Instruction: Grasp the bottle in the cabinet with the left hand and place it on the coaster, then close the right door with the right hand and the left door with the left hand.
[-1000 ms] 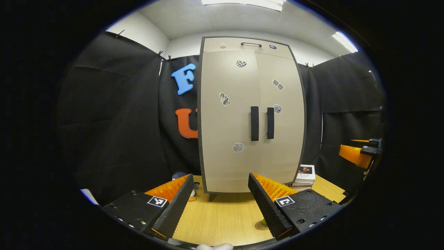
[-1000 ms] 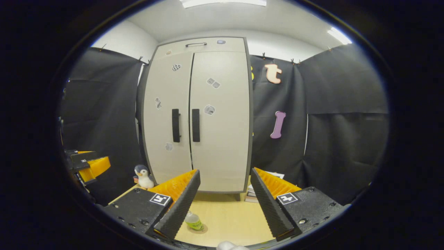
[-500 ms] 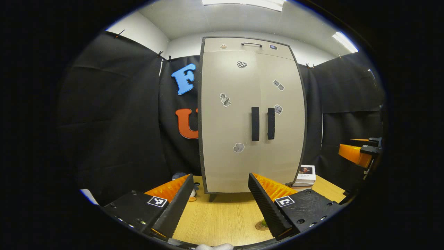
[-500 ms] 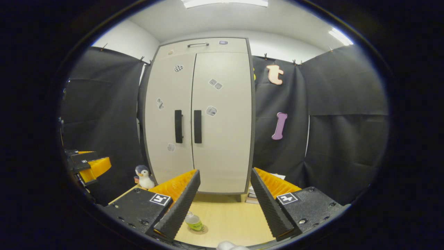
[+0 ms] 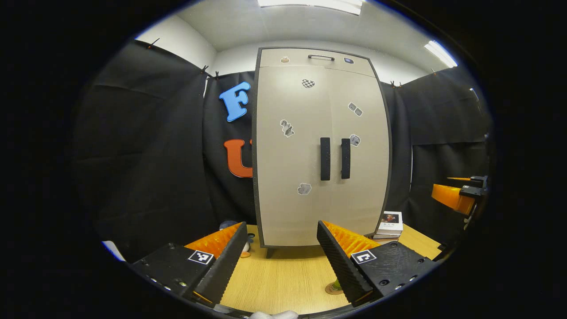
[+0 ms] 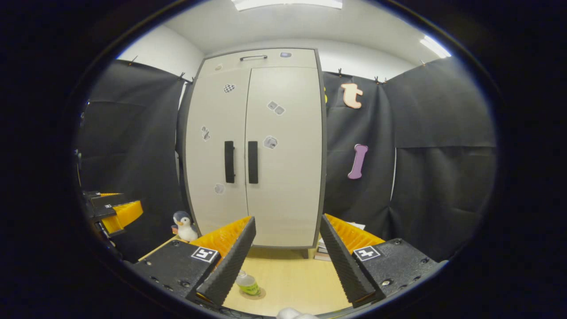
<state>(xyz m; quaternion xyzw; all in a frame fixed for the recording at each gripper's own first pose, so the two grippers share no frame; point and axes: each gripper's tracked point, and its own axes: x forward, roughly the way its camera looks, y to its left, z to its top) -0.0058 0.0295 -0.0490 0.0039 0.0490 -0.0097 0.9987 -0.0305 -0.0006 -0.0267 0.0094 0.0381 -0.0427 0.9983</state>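
wooden table [image 6: 292, 283], cabinet [image 6: 266, 146] doors closed, bottle [image 6: 247, 282] on coaster [image 6: 259, 293], both tools agape, empty

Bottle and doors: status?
Both grippers open, empty. Bottle on coaster. Both doors shut. Nothing in the way.

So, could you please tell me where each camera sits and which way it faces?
Left gripper view: rides the left claw, facing the closed cabinet from slightly left; its open fingers show below, the right claw far right.
Right gripper view: rides the right claw, facing the cabinet from slightly right; its open fingers show below, the left claw at far left.
Shared: cabinet, table, bottle on its coaster.
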